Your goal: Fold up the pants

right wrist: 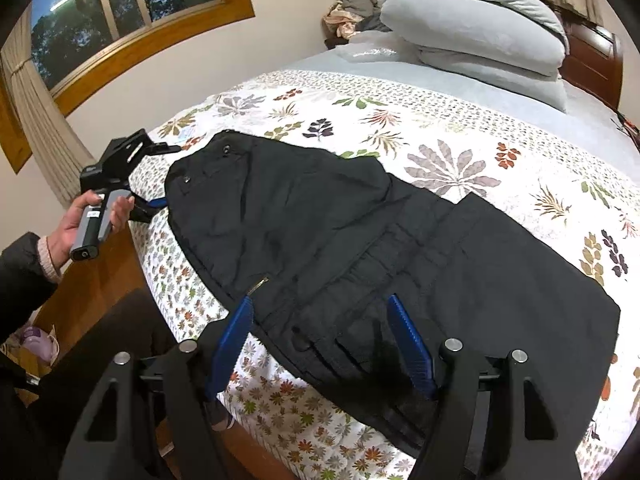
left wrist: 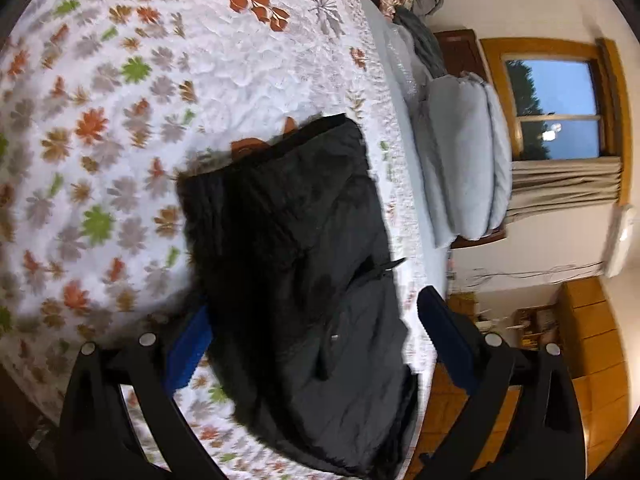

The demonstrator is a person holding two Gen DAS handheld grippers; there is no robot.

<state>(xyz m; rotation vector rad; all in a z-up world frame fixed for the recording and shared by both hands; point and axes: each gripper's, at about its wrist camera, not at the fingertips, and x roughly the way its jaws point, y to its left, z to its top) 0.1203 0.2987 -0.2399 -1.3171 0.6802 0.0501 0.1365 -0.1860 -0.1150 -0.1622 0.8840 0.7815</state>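
Note:
Black pants (right wrist: 360, 240) lie flat across a floral quilt (right wrist: 460, 152), the waist with its snap buttons toward the left. My right gripper (right wrist: 320, 344) stands open over the near edge of the pants, its blue pads (right wrist: 232, 344) on either side of the cloth and not pressing it. A hand (right wrist: 80, 220) holds my left gripper (right wrist: 165, 174) at the waist end. In the left wrist view the picture is rolled. There the left gripper (left wrist: 316, 340) is open and wide, with the pants (left wrist: 288, 240) between its blue pads (left wrist: 188, 352); the right-hand pad hangs past the bed's edge.
Stacked pale blue pillows (right wrist: 480, 28) and a heap of clothes (right wrist: 352, 12) lie at the head of the bed by a dark wooden headboard (right wrist: 592, 56). A wood-framed window (right wrist: 120, 12) with a curtain is at left. The person's dark-clad legs (right wrist: 100, 360) stand by the bed's near side over a wooden floor.

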